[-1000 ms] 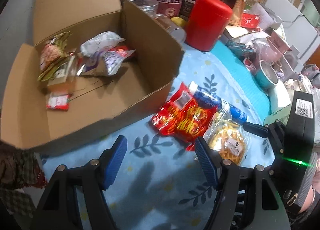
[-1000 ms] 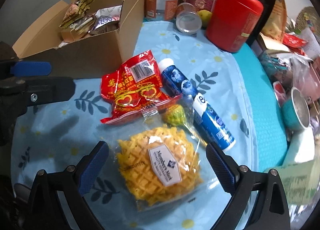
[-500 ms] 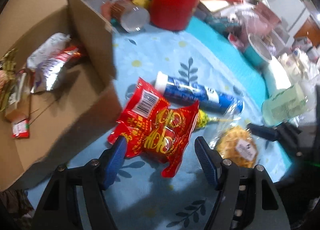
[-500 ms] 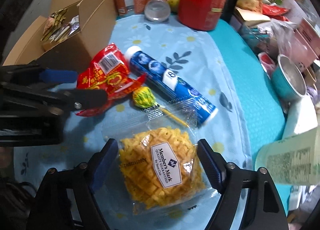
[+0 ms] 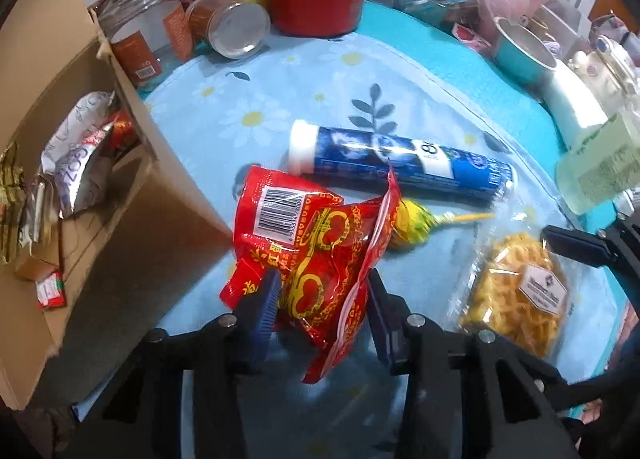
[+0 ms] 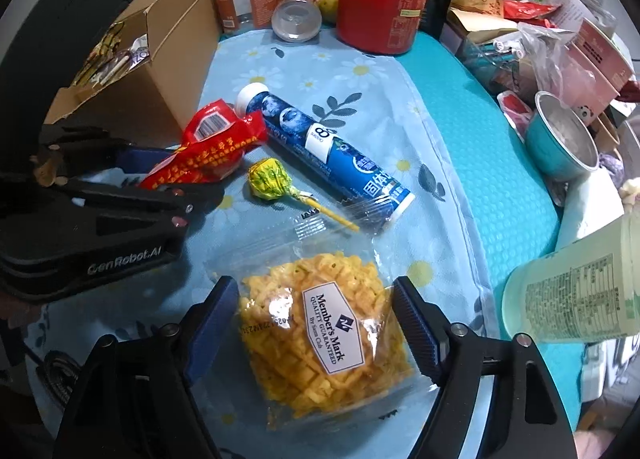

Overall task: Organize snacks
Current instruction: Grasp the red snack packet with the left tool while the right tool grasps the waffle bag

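Left gripper [image 5: 322, 301]: the red snack packet [image 5: 312, 243] is pinched between its fingers, close beside the cardboard box [image 5: 168, 195].
Right gripper [image 6: 316, 323]: its fingers are spread on either side of the clear bag of yellow snack [image 6: 320, 323]; contact cannot be told.
Tabletop [image 6: 400, 131]: a blue tube [image 6: 320, 143] and a yellow lollipop [image 6: 268, 179] are laid between the two packets.
Cardboard box: several wrapped snacks are held inside.
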